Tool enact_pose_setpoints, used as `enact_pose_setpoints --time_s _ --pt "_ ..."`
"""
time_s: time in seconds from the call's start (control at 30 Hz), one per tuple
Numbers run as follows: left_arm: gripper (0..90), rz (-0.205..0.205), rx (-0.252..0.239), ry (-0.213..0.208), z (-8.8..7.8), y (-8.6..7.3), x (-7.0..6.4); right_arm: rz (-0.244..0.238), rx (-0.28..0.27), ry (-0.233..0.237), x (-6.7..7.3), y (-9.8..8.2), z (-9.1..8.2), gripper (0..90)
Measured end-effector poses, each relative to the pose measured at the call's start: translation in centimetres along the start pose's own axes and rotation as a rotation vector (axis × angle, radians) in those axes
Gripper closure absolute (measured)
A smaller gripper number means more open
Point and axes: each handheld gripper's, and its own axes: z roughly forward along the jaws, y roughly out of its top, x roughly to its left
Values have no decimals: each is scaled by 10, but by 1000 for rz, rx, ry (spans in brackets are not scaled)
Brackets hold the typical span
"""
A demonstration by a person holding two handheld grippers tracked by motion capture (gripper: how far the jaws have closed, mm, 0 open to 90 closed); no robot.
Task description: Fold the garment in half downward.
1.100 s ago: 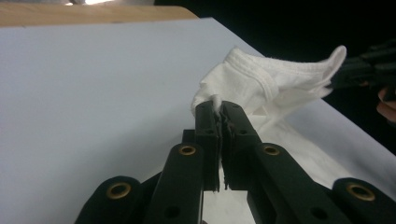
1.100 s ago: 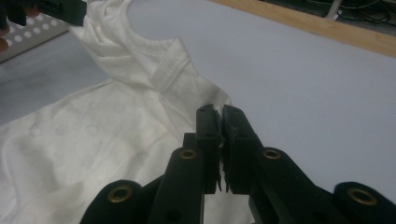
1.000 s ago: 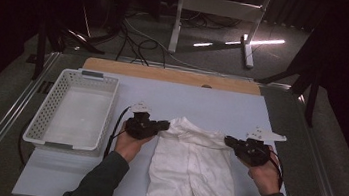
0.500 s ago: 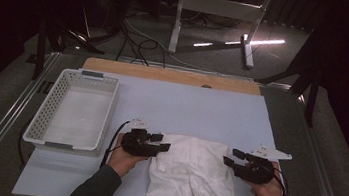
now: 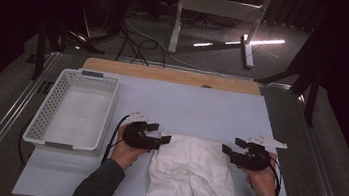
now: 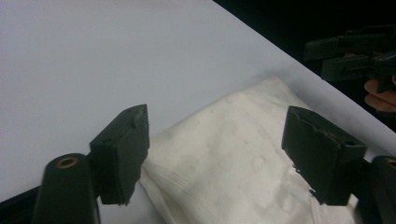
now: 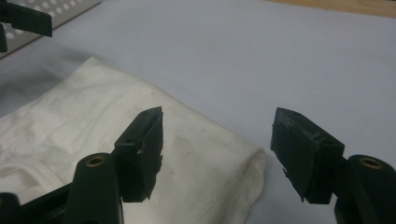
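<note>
High view: a white cloth [image 5: 191, 179] lies folded on the white table cover [image 5: 186, 109], between the two grippers.
Left gripper [image 5: 163, 139]: its jaws have just been opening and now stand wide apart. Nothing is pinched in them.
Cloth by the left gripper: in the left gripper view the cloth [image 6: 233, 163] lies flat under and past the jaws, and its corner pokes out in front of them.
Right gripper [image 5: 225, 149]: its jaws have just been opening too, and they are spread wide with nothing in them.
Cloth by the right gripper: in the right gripper view the folded corner [image 7: 247, 161] lies low between the two jaws.
Basket [image 5: 56, 139]: white, on the outer side of the left gripper, away from the cloth.
</note>
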Motion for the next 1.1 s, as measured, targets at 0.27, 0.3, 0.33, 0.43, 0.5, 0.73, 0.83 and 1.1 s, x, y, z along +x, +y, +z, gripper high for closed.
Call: enact_pose_setpoints --time_s 0.27,0.3,0.33,0.43,0.5,0.73,0.83,1.1 --pt "184 9 1 37 11 11 5 23 41 -34 -10 4 19 344" --pt "184 9 2 42 13 12 6 19 53 -42 -11 4 21 345" --pt "184 7 3 48 14 12 7 27 59 -47 -13 4 23 349" --pt "185 -5 4 60 17 13 10 42 74 -62 -16 4 27 361" --pt "185 -14 5 65 18 13 12 53 96 -69 -17 2 32 375" --pt "192 -11 27 80 21 11 15 69 175 -69 -22 -3 44 440" --pt "194 -10 39 89 24 10 16 73 222 -73 -23 -6 50 488" --pt "208 -18 64 97 28 8 19 85 259 -90 -18 -7 53 672"
